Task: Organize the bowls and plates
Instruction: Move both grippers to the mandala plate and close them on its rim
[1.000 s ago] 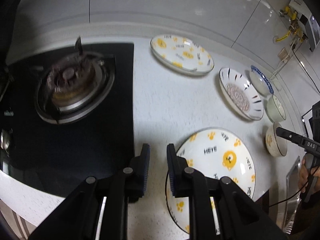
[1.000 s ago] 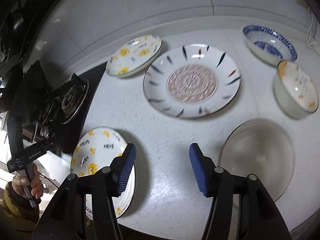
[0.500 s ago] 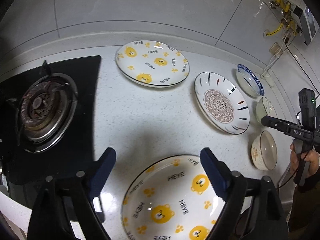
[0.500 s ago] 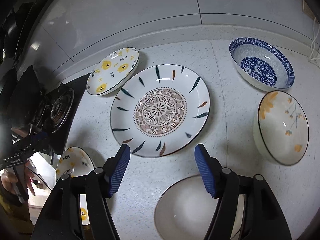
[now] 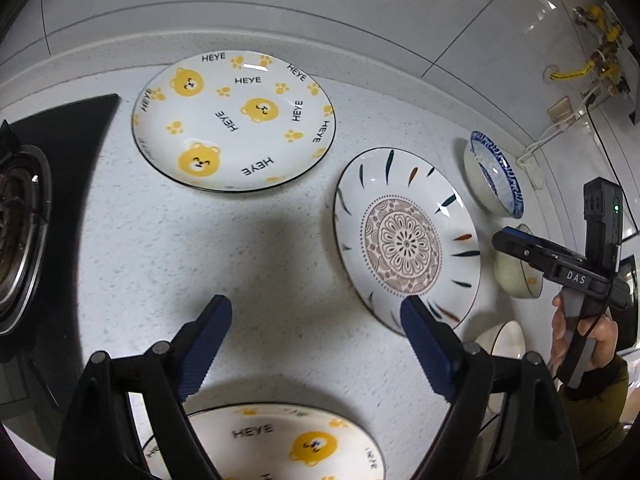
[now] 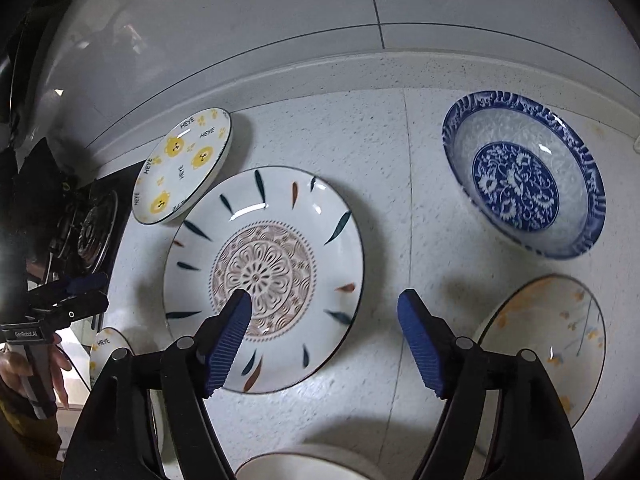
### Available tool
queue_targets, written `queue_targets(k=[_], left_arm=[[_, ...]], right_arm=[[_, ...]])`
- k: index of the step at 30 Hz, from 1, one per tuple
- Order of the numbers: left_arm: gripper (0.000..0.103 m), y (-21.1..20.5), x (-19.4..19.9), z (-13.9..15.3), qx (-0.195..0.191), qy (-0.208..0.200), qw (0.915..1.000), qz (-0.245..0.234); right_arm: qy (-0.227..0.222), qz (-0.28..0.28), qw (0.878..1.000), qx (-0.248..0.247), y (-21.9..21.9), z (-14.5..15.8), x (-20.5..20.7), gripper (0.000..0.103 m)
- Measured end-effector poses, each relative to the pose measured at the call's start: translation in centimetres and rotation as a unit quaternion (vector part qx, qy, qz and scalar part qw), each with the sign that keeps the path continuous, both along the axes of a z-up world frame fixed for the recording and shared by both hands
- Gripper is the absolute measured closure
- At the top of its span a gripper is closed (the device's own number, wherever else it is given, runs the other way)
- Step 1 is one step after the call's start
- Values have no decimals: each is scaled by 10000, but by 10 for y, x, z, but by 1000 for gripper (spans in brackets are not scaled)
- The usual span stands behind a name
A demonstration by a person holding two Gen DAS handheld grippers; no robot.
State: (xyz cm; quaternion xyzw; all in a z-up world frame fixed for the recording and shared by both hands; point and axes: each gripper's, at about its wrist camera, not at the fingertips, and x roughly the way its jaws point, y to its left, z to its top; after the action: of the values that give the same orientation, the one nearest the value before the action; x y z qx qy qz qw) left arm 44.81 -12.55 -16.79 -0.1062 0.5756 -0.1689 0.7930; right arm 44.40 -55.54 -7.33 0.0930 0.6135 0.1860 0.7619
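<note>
A yellow bear plate (image 5: 234, 120) lies at the back of the white counter, also in the right wrist view (image 6: 184, 166). A second bear plate (image 5: 280, 444) lies under my open, empty left gripper (image 5: 316, 320). A leaf-and-mandala plate (image 5: 406, 240) lies to its right; in the right wrist view this plate (image 6: 264, 276) lies under the left finger of my open, empty right gripper (image 6: 324, 308). A blue patterned bowl (image 6: 524, 184), a flower bowl (image 6: 556, 356) and a plain bowl (image 6: 308, 466) lie around it.
A black gas hob with a burner (image 5: 20, 232) fills the counter's left side. The tiled wall (image 5: 320, 8) runs along the back. Yellow pipe fittings and a socket (image 5: 576, 76) sit at the far right. The right gripper shows in the left wrist view (image 5: 560, 264).
My left gripper opened wide and moved right, away from the hob, over the near bear plate. My right gripper moved forward, so the mandala plate and blue bowl look nearer.
</note>
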Motion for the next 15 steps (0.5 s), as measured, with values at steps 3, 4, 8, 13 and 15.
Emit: queue_targets(k=[3,4,8,13,15], left_arm=[[17,-10,10,-10,-140,164,9998,3],[17,-14,15,-15,-209,257,9994,23],[19,-24,28,-36,-418,600,9973,116],[37,-31,43,-63,-703,993,9921,319],[43,-32,46,-65,-840,948,9913,371]], right_arm=[[163,93,9998,59,0,-9,9,32],[238,116,9996,46,0,-13,12,32],[453,190,9988,20,2,-28,18,32],[509,157,9986,-60,2,-37,23,39],[538,131,9983,-170,0,-40,25,49]])
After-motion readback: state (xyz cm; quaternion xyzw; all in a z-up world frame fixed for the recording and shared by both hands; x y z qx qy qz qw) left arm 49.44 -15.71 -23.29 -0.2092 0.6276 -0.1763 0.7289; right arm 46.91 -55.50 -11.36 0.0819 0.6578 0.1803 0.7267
